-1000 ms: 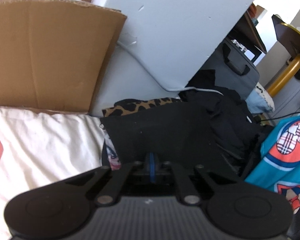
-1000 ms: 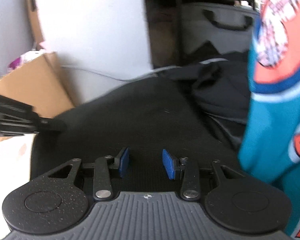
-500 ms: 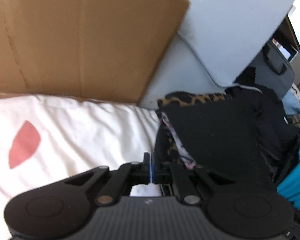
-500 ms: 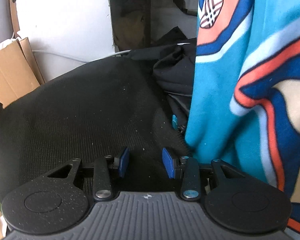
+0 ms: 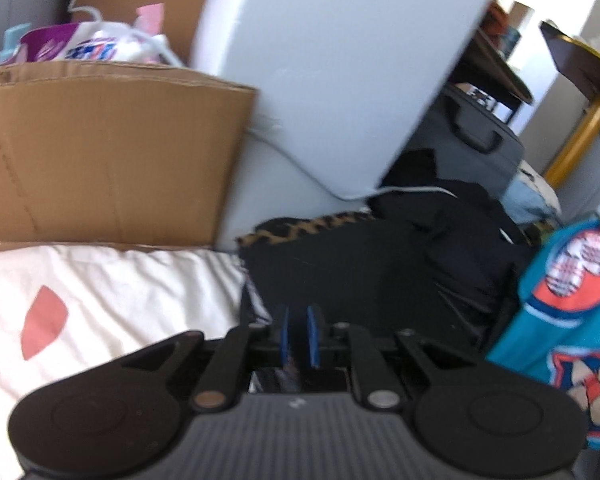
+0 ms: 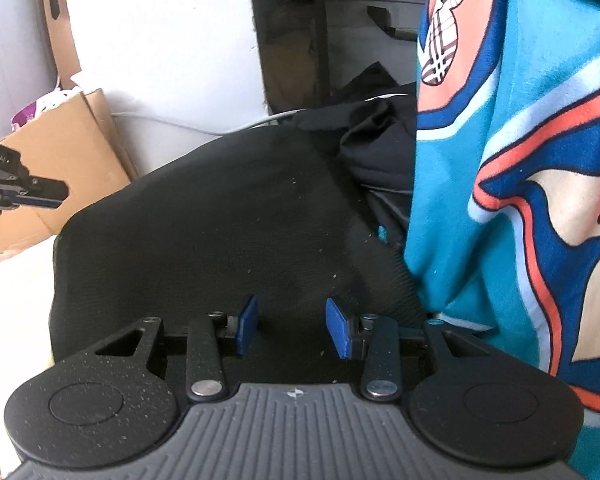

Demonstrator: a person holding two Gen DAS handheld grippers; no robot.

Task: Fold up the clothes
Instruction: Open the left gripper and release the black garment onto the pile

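A: Where's the folded garment (image 5: 352, 276)?
B: On the bed (image 5: 112, 284), right of the open sheet, with the cardboard box (image 5: 108, 152) behind.
A: And the printed blanket (image 6: 512, 184)?
B: Just right of it; a crumpled pile (image 5: 460, 224) lies behind, between them.

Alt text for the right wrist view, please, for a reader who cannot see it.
The right tool, blue pads apart and empty, hangs over a folded black knit garment. A teal fleece blanket with orange and blue cartoon print fills the right side; the left tool pokes in at the left edge, before a cardboard box.
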